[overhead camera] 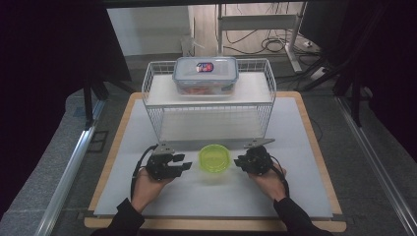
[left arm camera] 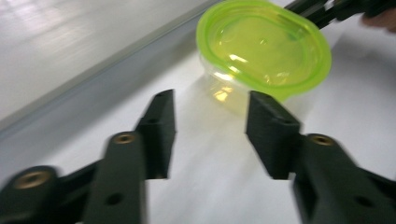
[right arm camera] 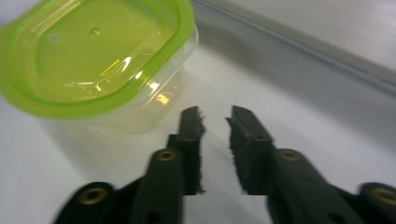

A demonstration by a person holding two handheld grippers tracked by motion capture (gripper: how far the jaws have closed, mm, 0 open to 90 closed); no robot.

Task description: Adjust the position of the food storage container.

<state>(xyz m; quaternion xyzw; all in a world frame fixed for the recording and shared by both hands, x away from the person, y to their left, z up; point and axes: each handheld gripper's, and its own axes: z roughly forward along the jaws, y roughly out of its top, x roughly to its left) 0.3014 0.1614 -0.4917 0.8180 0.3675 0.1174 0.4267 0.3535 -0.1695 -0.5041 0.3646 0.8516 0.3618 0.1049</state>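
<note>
The small clear plastic tub with the lime-green lid [overhead camera: 214, 159] sits on the white worktop [overhead camera: 206, 196], just in front of the white wire shelf rack [overhead camera: 209, 105], about midway along the rack's front edge. Take the tub as your landmark: your left tongs [overhead camera: 186, 165] lie just to its left, your right tongs [overhead camera: 237, 161] just to its right, and neither touches it.

Your left tongs [left arm camera: 210, 116] are spread wide, with the tub [left arm camera: 264, 49] ahead of them and off toward one jaw. Your right tongs [right arm camera: 215, 120] are only narrowly parted, holding nothing, and the tub [right arm camera: 100, 60] lies off to their side, not between them.

The risks, as I judge them:
- That narrow gap on the right looks too small to take the tub's rim or wall. Close in like this and you will likely shove the tub sideways.
- The tub looks light and the worktop smooth, so a push from one side alone could slide it into the rack's base rail [overhead camera: 216, 144] behind it.
- Pinching the lid's lip alone may pop the lid or flex the thin wall, so the hold slips.
- A blue-lidded clear box [overhead camera: 205, 74] stands on the rack's upper shelf behind the tub, so lifting carelessly could knock the wire frame.
</note>
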